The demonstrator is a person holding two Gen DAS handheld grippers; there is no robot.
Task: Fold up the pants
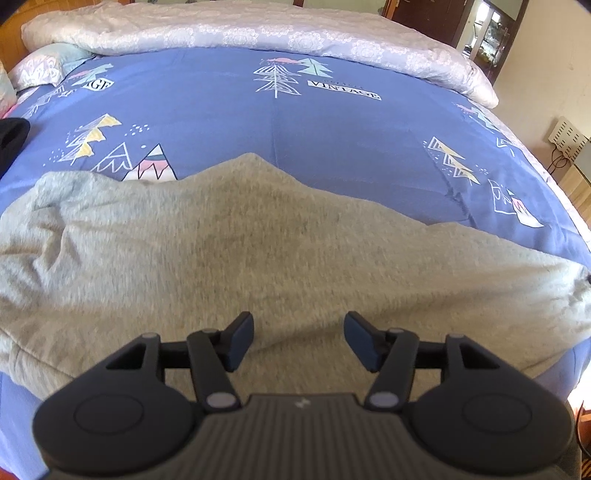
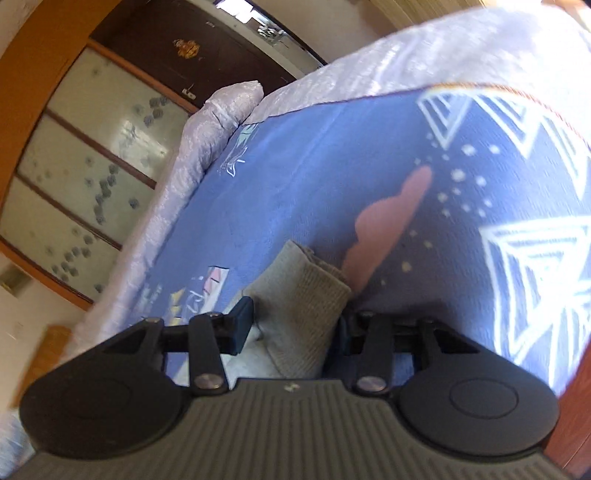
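grey pants spread on blue bed cover, both grippers at the cloth

grey knit pants (image 1: pixel 280 251) spread wide across the lower half of the left wrist view, lying flat on a blue bed cover (image 1: pixel 332 140) printed with trees, mountains and a "vintage" label. rumpled at the left end, with a raised peak of cloth at centre frame. pale floral quilt (image 1: pixel 258 29) bunched along the top edge, patterned pillow (image 1: pixel 37 70) at upper left, something black (image 1: pixel 13 136) at the far left edge, too little showing to name.

left gripper (image 1: pixel 298 341) low in the frame, hovering over the grey cloth, jaws standing apart with only flat fabric seen in the gap; pads (image 1: pixel 240 341) not pressing on anything. whether the tips touch the cloth below: cannot tell.

right wrist view strongly tilted and blurred. right gripper (image 2: pixel 295 328) at lower centre, jaws part open, with a ribbed grey cuff or hem of the pants (image 2: pixel 303 302) standing up between them. left pad (image 2: pixel 242 325) just beside the cloth with a thin gap showing; right pad mostly hidden behind the fold, so contact on that side cannot be told. no clear squeeze visible. blue cover filling the right of the frame, pale quilt edge running along the upper middle, wood-framed panelled door (image 2: pixel 92 166) at upper left.
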